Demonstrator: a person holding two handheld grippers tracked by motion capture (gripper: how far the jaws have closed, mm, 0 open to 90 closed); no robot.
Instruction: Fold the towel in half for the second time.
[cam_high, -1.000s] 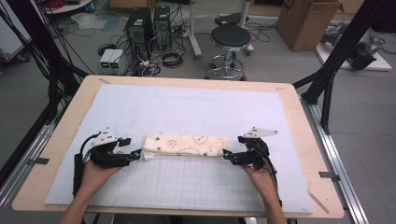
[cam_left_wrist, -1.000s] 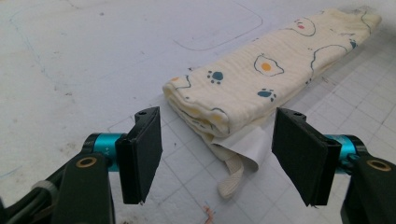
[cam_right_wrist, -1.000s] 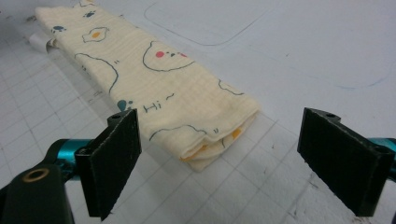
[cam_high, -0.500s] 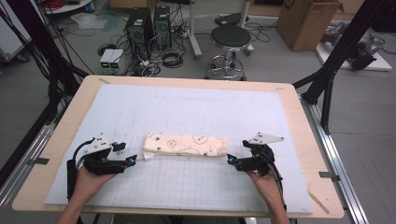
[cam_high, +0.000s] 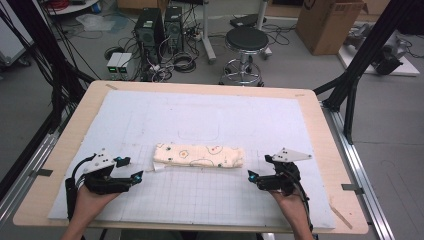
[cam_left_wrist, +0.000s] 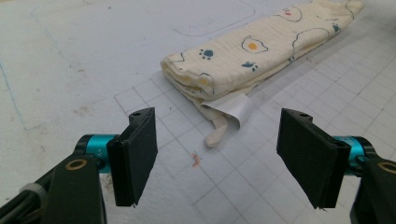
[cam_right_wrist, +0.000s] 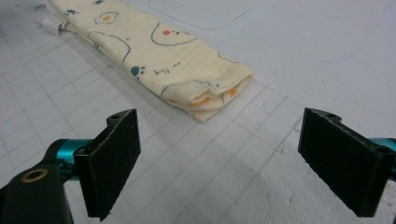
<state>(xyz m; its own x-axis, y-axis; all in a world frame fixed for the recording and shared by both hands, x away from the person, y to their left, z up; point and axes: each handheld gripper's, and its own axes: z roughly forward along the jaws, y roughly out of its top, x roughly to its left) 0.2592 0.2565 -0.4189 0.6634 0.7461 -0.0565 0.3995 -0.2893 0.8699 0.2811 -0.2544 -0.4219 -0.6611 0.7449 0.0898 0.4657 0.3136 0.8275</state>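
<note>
A folded cream cloth (cam_high: 199, 156) printed with eggs and paw marks lies as a long strip in the middle of the white gridded mat (cam_high: 210, 200). My left gripper (cam_high: 131, 168) rests on the mat a short way off the cloth's left end, open and empty. In the left gripper view the cloth (cam_left_wrist: 261, 46) lies ahead of the left gripper (cam_left_wrist: 219, 161), with a white tag (cam_left_wrist: 231, 108) and a small loop sticking out. My right gripper (cam_high: 259, 168) sits off the right end, open. The right gripper view shows the cloth's folded end (cam_right_wrist: 205, 91) beyond the right gripper (cam_right_wrist: 233, 163).
The mat covers a wooden table (cam_high: 320, 130) with bare edges all round. Beyond the far edge stand a black stool (cam_high: 245, 42), computer cases (cam_high: 159, 25) with cables, and a cardboard box (cam_high: 332, 25). Black frame posts (cam_high: 360, 65) rise at both sides.
Both grippers have drawn back from the cloth's ends, outward and toward the person. The cloth now lies free on the mat, and both pairs of jaws stand apart.
</note>
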